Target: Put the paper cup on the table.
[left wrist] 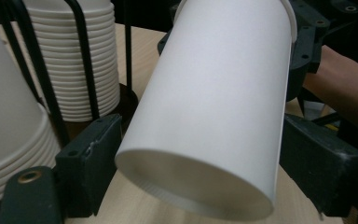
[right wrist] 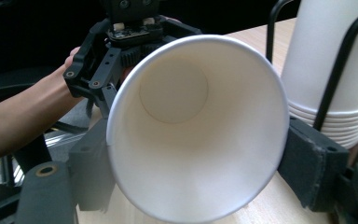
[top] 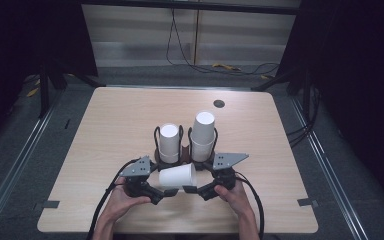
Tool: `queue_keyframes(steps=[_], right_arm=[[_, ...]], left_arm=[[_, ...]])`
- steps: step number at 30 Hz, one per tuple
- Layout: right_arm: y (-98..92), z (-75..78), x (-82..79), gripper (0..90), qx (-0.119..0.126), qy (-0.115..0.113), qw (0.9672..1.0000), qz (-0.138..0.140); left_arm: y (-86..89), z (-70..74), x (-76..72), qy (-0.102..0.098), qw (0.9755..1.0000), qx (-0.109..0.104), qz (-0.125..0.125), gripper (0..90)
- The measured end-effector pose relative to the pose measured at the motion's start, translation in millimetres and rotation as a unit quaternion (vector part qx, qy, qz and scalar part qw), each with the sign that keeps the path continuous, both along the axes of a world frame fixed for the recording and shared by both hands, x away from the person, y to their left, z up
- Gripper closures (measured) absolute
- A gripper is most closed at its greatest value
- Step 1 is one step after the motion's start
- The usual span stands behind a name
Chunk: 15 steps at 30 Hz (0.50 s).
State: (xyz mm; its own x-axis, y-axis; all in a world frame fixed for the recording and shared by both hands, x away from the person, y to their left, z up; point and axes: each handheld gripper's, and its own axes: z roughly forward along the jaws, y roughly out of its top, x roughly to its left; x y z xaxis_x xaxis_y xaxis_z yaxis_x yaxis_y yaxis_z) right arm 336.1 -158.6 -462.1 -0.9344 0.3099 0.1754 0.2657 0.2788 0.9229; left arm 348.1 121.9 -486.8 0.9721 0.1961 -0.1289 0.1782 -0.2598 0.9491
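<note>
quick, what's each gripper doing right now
Left gripper: open, jaws either side of the base end of the cup, not squeezing it.
Right gripper: shut on the cup's rim end, holding it sideways.

A round dark grommet (top: 219,103) sits near the wooden table's (top: 110,125) far edge, cables (top: 220,66) on the floor beyond.

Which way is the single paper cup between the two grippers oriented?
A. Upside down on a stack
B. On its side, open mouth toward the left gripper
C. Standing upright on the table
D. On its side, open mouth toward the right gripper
D: the right gripper view looks straight into the open mouth of the paper cup, while the left gripper view shows its closed base.
</note>
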Motion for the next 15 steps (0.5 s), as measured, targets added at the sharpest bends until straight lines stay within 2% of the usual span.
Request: queue_keyframes(steps=[3, 6, 7, 8, 9, 10, 12, 13, 15], right_arm=[[-2.6, 1.0, -0.2, 21.6, 0.002, -0.001, 1.0, -0.009], [-5.4, 1.7, -0.1, 21.6, 0.002, -0.004, 0.9997, -0.023], [-6.4, 2.0, -0.3, 21.6, 0.003, -0.003, 0.9996, -0.026], [-6.4, 2.0, -0.3, 21.6, 0.003, -0.003, 0.9996, -0.026], [-8.9, 2.9, -0.4, 21.6, 0.004, -0.005, 0.9994, -0.034], [-10.2, 3.4, -0.7, 21.6, 0.002, -0.005, 0.9993, -0.038], [-12.8, 3.7, -1.1, 21.6, -0.001, -0.003, 0.9988, -0.048], [-14.0, 3.6, -1.0, 21.6, -0.001, -0.003, 0.9987, -0.051], [-16.4, 3.8, -1.6, 21.6, -0.002, -0.002, 0.9982, -0.059]], left_arm=[[1.2, -0.4, 0.0, 0.0, 0.9999, 0.007, 0.012, 15.6], [1.6, -0.6, 0.0, 0.002, 0.9999, 0.005, 0.016, 15.5], [2.0, -3.4, -1.2, -0.003, 0.9994, 0.003, 0.033, 15.5], [2.0, -3.4, -1.2, -0.003, 0.9994, 0.003, 0.033, 15.5], [4.3, -6.8, -3.7, -0.016, 0.998, 0.009, 0.061, 15.5], [6.3, -8.9, -5.8, -0.027, 0.9964, 0.003, 0.081, 15.5], [8.9, -9.3, -7.2, -0.04, 0.9941, -0.002, 0.101, 15.4], [9.8, -9.1, -6.4, -0.038, 0.9936, -0.007, 0.106, 15.5], [12.3, -8.0, -5.9, -0.035, 0.9935, -0.005, 0.108, 15.5]])
